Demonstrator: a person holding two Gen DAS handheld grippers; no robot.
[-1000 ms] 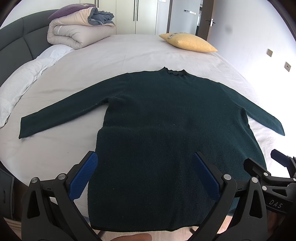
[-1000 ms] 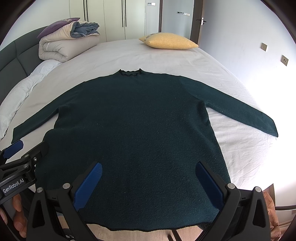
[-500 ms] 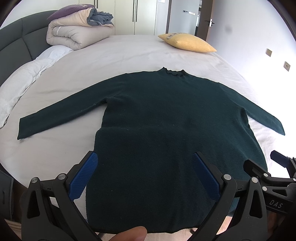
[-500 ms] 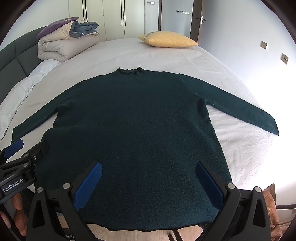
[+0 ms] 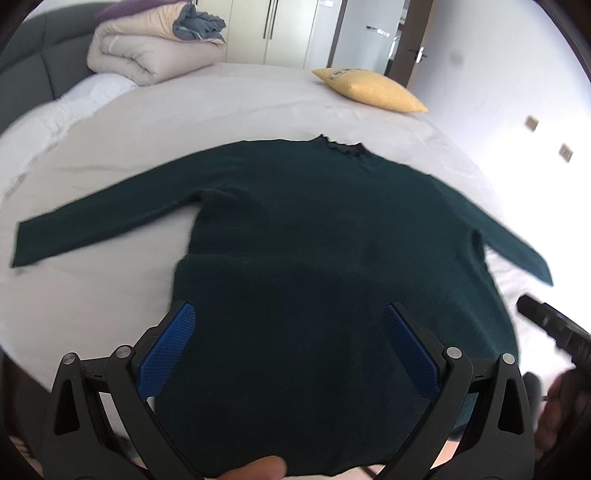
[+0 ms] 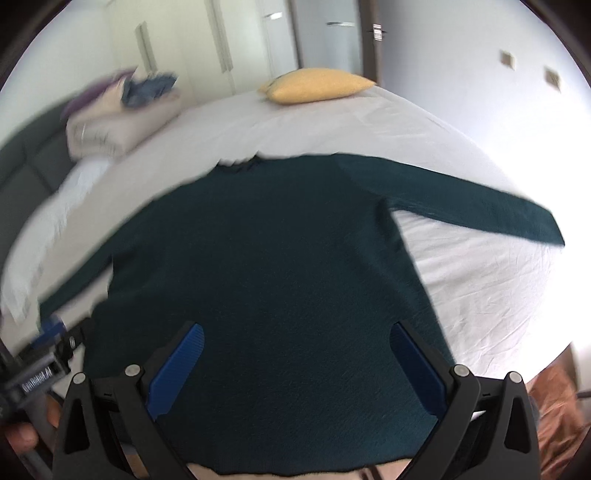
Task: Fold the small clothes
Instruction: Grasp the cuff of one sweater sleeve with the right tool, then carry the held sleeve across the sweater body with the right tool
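A dark green sweater [image 5: 332,258] lies flat on the bed [image 5: 229,110], sleeves spread; the left claw [image 5: 288,350] and right claw [image 6: 295,365] hover released (a one-layer pinch could skew the fold).

Dark green sweater [image 5: 325,236] lies flat, sleeves spread, on bed

Sweater [image 5: 332,258] plain dark green, no pattern. Bed sheet [image 5: 221,110] plain white. Pillow [image 5: 369,90] at 1 o'clock mustard yellow. Rolled duvet [image 5: 147,55] at 11 o'clock beige, grey-blue cloth [image 5: 199,24] on top. Headboard [image 6: 29,162] dark grey. Gripper fingers [image 5: 166,349] black with blue textured pads.
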